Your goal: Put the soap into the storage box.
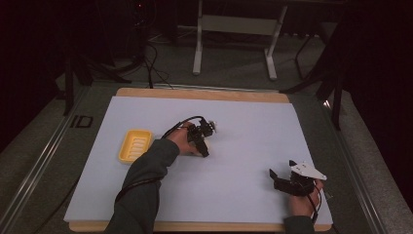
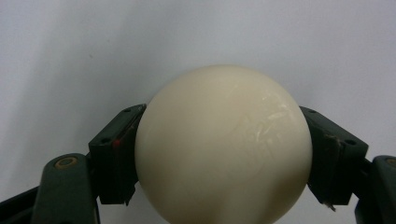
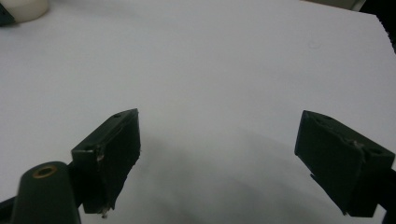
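1. Ball: cream-white, smooth, glossy, round; seated between the jaws of the left gripper near the middle of the pale sheet, with both pads pressed against its sides.
2. Left gripper: clamped on the ball at its widest girth, one pad on each flank; contact visible on both sides in the left gripper view.
3. Right gripper: jaws spread wide, nothing between them; parked over the sheet at the near right corner in the high view, well apart from the ball.
4. Handling, judged: hard and rigid by the sheen, no dent under the pads; probably light to moderate in weight. Polished curve likely slippery, prone to squirt out if gripped above or below the equator. Prone to roll once released on the flat sheet.
5. Hold point, judged: across the full diameter, pads level and opposite, as presently set. No handle, seam or flat to use.
6. Markings: faint scuffed or embossed trace on the upper right face of the ball, not legible. Letters "ID" readable on the grey floor strip left of the table. No brand or label otherwise made out.
7. Yellow tray: ribbed, lying on the sheet to the left of the left hand, apart from the ball.
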`<state>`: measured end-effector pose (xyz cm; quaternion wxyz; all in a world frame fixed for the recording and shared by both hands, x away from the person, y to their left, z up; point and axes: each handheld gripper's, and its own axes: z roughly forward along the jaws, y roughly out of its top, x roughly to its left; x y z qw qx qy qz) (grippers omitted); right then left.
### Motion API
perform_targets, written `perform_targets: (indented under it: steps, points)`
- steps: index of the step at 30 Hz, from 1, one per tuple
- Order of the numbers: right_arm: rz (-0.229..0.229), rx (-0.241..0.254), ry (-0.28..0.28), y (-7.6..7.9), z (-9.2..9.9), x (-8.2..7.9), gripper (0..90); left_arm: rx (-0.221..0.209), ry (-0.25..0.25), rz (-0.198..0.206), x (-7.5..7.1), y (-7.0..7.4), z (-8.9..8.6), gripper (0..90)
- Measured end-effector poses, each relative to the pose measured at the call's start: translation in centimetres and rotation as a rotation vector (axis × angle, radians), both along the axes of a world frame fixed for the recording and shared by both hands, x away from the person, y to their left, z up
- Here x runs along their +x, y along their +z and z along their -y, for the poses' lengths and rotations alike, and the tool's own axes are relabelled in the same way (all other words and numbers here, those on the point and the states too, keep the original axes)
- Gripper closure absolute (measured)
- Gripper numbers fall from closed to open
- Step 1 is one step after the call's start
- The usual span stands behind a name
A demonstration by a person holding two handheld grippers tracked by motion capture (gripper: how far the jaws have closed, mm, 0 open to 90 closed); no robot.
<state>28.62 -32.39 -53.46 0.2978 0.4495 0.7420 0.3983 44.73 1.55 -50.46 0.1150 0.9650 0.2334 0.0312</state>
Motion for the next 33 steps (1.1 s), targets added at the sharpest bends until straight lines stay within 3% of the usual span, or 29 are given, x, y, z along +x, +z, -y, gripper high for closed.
perform_targets:
  steps: [5, 12, 24, 33]
  points:
    - [0.000, 0.001, 0.000, 0.0, 0.0, 0.0, 14.2, 0.016, -0.014, 0.000, -0.1, 0.1, 0.1, 24.0]
    - [0.000, -0.002, 0.001, 0.0, 0.0, 0.0, 14.2, 0.002, -0.034, -0.011, -0.4, 0.3, 0.0, 24.1]
    - [-0.001, -0.003, 0.001, 0.0, 0.0, 0.0, 14.2, -0.004, -0.063, 0.023, -1.2, 2.1, -0.2, 24.1]
    - [-0.001, -0.003, 0.000, 0.0, 0.0, 0.0, 14.2, -0.027, -0.070, 0.045, -1.7, 3.3, -1.4, 24.1]
